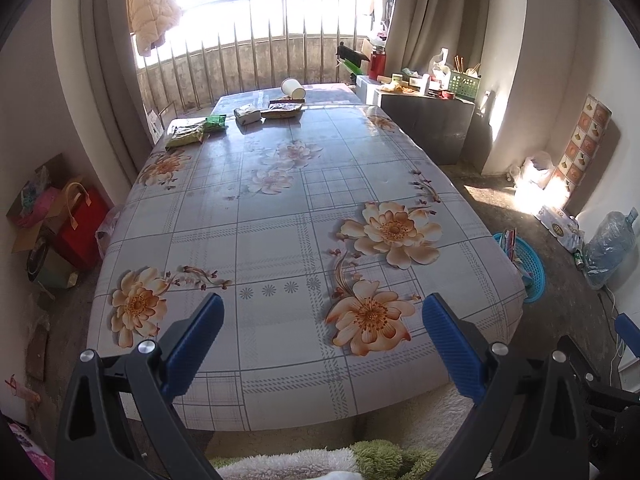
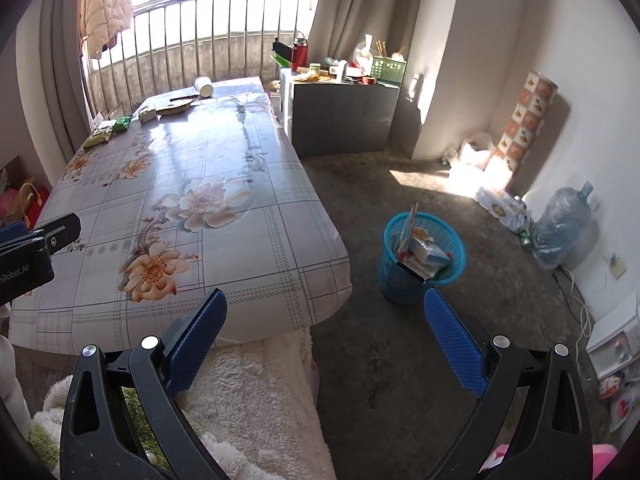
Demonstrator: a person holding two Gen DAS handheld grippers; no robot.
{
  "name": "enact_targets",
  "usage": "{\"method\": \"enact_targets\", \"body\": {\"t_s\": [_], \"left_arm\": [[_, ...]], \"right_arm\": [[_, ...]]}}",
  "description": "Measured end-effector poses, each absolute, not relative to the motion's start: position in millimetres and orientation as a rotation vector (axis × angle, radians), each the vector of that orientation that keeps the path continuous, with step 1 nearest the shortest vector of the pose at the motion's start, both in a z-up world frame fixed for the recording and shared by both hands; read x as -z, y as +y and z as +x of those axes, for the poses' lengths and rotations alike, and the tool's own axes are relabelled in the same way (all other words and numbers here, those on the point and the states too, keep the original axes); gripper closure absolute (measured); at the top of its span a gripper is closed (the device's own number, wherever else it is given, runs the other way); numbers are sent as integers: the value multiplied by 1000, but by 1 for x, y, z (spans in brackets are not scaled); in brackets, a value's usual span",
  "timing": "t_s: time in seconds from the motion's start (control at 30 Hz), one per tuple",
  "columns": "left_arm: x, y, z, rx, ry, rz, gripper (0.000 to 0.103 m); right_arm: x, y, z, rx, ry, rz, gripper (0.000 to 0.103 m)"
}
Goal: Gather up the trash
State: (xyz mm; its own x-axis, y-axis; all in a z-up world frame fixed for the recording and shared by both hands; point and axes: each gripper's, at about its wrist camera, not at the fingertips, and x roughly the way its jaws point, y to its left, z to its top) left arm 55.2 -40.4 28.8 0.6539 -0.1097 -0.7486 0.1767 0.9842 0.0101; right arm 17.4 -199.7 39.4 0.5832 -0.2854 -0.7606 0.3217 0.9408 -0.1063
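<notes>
Trash lies at the far end of the floral table [image 1: 280, 216]: a tipped white paper cup [image 1: 293, 88], a brown flat wrapper [image 1: 281, 110], a pale packet [image 1: 247, 114], a small green packet [image 1: 215, 123] and a yellow-green snack bag [image 1: 185, 136]. The cup [image 2: 204, 86] and the snack bag [image 2: 98, 135] also show in the right wrist view. A blue mesh bin [image 2: 422, 256] holding wrappers stands on the floor right of the table. My left gripper [image 1: 322, 308] is open and empty over the table's near end. My right gripper [image 2: 326, 304] is open and empty, at the table's near right corner.
A grey cabinet [image 2: 344, 116] with clutter on top stands beyond the table on the right. A water jug [image 2: 562, 228] and bags line the right wall. Red gift bags [image 1: 78, 228] sit on the floor left. A fluffy white blanket [image 2: 256, 396] lies below the grippers.
</notes>
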Motion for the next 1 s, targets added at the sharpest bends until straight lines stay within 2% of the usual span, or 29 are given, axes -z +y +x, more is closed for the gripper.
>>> {"method": "enact_targets", "body": {"t_s": [1.0], "left_arm": [[-36, 4, 74, 92, 874, 48, 6]], "right_arm": [[-41, -165, 46, 273, 938, 4, 8]]}}
